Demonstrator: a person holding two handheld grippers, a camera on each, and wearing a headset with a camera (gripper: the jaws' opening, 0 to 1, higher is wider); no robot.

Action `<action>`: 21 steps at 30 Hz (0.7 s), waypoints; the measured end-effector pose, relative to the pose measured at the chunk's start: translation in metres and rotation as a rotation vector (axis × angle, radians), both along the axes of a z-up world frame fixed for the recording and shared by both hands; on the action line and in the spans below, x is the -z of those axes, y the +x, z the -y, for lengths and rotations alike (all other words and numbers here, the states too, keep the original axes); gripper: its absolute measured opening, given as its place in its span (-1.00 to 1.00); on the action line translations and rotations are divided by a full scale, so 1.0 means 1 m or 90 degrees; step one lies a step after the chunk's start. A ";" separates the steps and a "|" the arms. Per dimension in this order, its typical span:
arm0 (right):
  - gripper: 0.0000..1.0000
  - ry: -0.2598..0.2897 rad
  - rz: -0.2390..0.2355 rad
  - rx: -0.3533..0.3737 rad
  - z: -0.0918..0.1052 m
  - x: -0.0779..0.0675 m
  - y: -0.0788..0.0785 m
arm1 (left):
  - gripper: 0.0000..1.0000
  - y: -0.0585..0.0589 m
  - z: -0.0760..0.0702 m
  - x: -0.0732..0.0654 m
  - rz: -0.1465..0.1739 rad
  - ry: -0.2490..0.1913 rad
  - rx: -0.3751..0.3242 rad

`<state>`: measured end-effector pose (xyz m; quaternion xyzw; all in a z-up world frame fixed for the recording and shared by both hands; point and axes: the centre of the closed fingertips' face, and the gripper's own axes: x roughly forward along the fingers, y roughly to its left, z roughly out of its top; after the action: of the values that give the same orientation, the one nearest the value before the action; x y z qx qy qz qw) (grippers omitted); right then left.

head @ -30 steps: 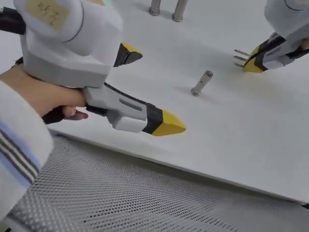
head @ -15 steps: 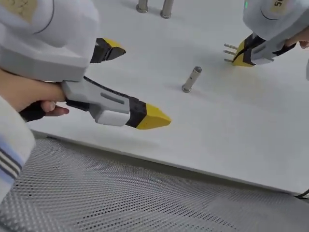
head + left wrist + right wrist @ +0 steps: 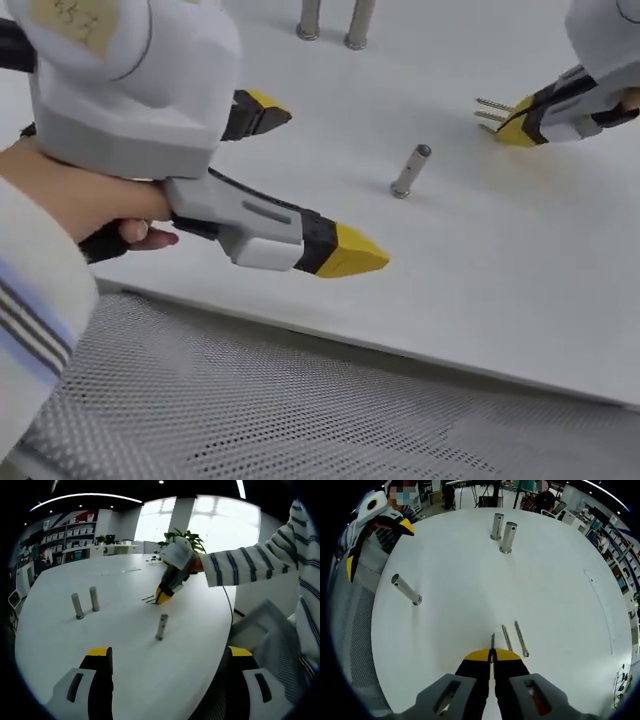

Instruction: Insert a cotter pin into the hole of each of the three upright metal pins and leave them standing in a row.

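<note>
The right gripper (image 3: 492,655) closes its jaws on the end of one cotter pin (image 3: 492,641), low over the white table (image 3: 560,580). The right gripper view leaves it unclear whether the pin is firmly pinched or only nipped at its tip. Two loose cotter pins (image 3: 506,637) lie on the table just beside it. The left gripper (image 3: 312,183) hovers with its jaws spread wide, holding nothing.

Between the two grippers, and apart from both, a lone metal pin (image 3: 411,171) stands upright. Two more metal pins (image 3: 309,18) stand side by side at the far end of the table. None appears to carry a cotter pin yet.

The likely risks:
- **Slipping pin:** a thin pin held by its end may swivel or slip when pressed against the hole.
- **Toppling pin:** the lone metal pin is unsupported, so a sideways push could tip it or roll it away. The left jaws would probably need to steady it first.
- **Scattered spares:** a careless lift could scatter the loose cotter pins.

Only bare table lies between the held cotter pin and the lone metal pin. A perforated grey surface (image 3: 300,420) borders the table's near edge.
</note>
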<state>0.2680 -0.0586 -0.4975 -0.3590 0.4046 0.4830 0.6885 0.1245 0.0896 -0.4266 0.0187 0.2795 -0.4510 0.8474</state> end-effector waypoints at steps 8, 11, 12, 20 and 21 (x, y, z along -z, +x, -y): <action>-1.00 0.000 0.055 -0.012 0.004 -0.020 -0.011 | 0.75 -0.001 0.010 -0.009 0.000 -0.038 -0.002; -1.00 0.004 0.084 -0.013 0.002 -0.033 -0.019 | 0.55 0.002 0.018 -0.021 -0.021 -0.105 -0.020; -1.00 0.004 0.095 -0.015 0.002 -0.036 -0.023 | 0.51 0.002 0.020 -0.022 -0.032 -0.116 -0.022; -1.00 0.035 0.182 -0.071 -0.019 -0.074 -0.053 | 0.36 -0.001 0.033 -0.025 -0.045 -0.118 -0.007; -1.00 0.043 0.190 -0.073 -0.022 -0.079 -0.055 | 0.35 -0.001 0.035 -0.027 -0.057 -0.129 -0.012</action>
<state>0.2130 -0.0366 -0.4190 -0.4264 0.2600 0.4761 0.7238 0.1230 0.0551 -0.3992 -0.0897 0.2699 -0.4697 0.8358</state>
